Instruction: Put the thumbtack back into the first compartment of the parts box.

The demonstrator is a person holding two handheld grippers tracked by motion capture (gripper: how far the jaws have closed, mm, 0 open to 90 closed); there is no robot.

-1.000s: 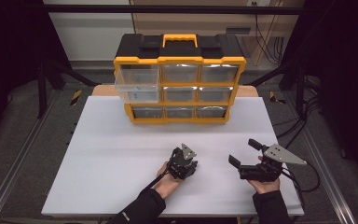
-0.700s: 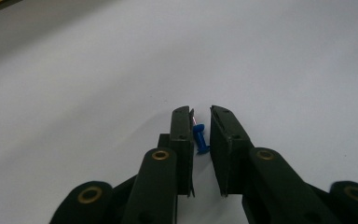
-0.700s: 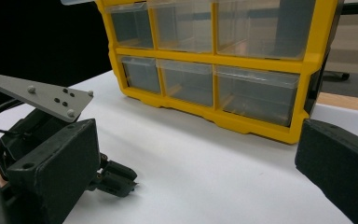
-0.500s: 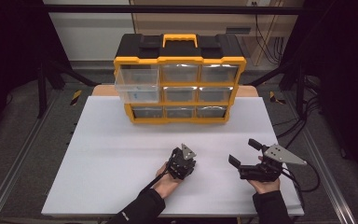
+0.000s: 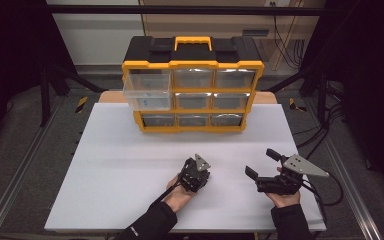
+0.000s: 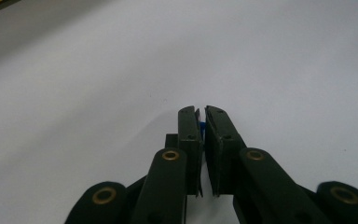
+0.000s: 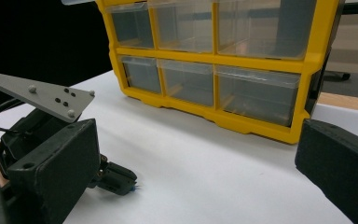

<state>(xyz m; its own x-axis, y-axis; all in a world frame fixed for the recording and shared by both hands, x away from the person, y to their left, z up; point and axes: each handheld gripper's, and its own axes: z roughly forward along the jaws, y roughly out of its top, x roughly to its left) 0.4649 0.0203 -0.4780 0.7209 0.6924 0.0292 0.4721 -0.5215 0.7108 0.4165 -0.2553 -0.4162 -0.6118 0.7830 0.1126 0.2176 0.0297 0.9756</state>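
Observation:
My left gripper (image 6: 202, 109) is shut on a small blue piece (image 6: 202, 126) that shows as a sliver between its two jaws, tips down close to the white table. From above, the left gripper (image 5: 198, 179) sits at the table's front middle. The right gripper view catches its tips (image 7: 121, 181) with a blue speck (image 7: 134, 188) at their end. My right gripper (image 5: 263, 163) stands open to its right, jaws wide apart and nothing between them (image 7: 196, 177). What the blue piece is, I cannot tell.
A yellow and black drawer organizer (image 5: 192, 65) with clear drawers stands at the back of the white table (image 5: 120, 170). Its top left drawer (image 5: 147, 90) is pulled out. Cables (image 5: 325, 185) trail off the right edge.

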